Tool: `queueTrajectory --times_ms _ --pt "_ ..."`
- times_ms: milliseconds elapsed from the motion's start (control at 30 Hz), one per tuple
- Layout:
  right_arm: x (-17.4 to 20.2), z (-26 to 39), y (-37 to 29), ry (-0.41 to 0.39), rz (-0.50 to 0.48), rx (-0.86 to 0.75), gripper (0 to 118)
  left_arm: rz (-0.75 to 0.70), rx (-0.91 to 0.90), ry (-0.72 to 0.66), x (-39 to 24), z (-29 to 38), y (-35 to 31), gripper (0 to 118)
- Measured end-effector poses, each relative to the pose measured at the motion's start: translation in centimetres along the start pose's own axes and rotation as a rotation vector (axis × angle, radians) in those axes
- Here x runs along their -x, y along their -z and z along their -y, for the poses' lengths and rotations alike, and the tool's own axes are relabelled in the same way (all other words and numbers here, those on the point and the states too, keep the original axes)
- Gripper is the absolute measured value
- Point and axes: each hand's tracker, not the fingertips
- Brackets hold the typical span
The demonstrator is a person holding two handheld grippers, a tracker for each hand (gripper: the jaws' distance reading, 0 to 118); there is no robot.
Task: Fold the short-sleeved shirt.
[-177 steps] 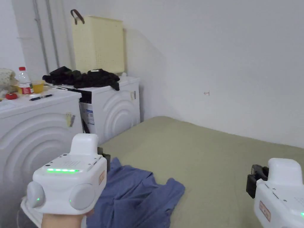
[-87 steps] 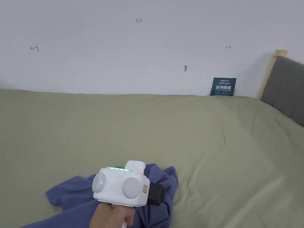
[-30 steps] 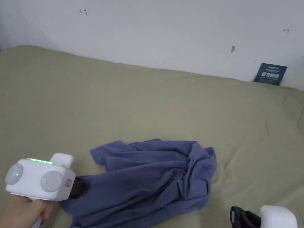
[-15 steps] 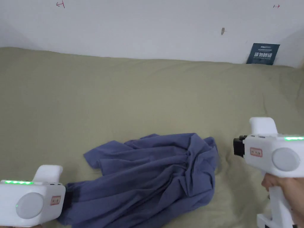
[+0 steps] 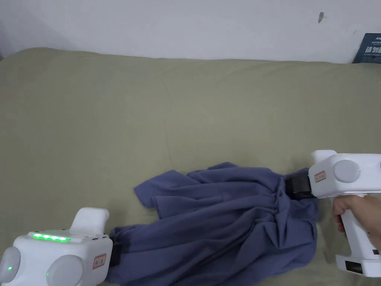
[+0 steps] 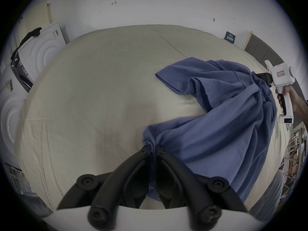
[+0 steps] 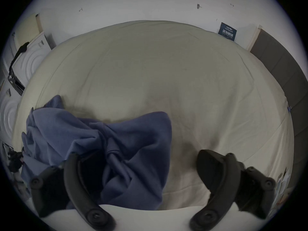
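Your right gripper [image 7: 138,176] has come in from beside the shirt [image 5: 230,216] to its right end, jaws spread over the cloth, not yet pinching. Left gripper [image 6: 153,148] stays clamped on the left edge; shirt's bunched on the bed [image 5: 186,111], so close right and spread it

**Shirt between our two tongs on the bed**

The crumpled blue short-sleeved shirt [image 5: 230,219] lies on the olive-green bed sheet [image 5: 186,111], near its front edge. Our left tongs [image 6: 152,148] sit at the shirt's left corner, our right tongs [image 5: 295,185] at its right end. Behind the bed stands the white wall [image 5: 186,26].
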Motion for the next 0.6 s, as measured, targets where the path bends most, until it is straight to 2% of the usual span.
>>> queueTrajectory --times_ms 33,67,100,133,200,267,400,500,600 --pt "-0.1 0.0 -0.8 0.001 -0.06 -0.011 88 0.004 0.0 -0.006 0.3 0.0 0.3 4" --pt "-0.1 -0.1 -2.1 -0.004 -0.081 -0.04 61 0.01 0.003 -0.019 0.7 -0.1 0.4 4" --pt "0.2 -0.1 -3.5 -0.009 -0.066 -0.074 8 0.019 0.008 -0.031 1.0 -0.3 0.3 4" --pt "0.4 0.1 -5.0 0.006 -0.025 -0.127 8 0.026 0.011 -0.038 1.3 -0.4 0.2 4" --pt "0.1 0.0 -7.6 0.008 -0.066 -0.106 8 0.021 0.011 -0.053 2.0 -0.6 -0.5 4" --pt "-0.9 -0.3 -10.9 0.009 -0.071 -0.178 8 -0.059 -0.052 -0.065 3.0 -1.1 -2.5 4" --pt "-3.0 0.0 -18.2 0.001 -0.068 -0.279 8 -0.134 -0.124 -0.09 5.3 -2.1 -8.3 4" --pt "-4.5 0.8 -23.5 0.021 -0.109 -0.336 8 -0.171 -0.22 -0.118 5.6 -3.2 -13.7 4" --pt "-5.3 1.8 -29.1 0.031 -0.124 -0.428 8 -0.146 -0.31 -0.138 5.0 -5.1 -19.5 4"
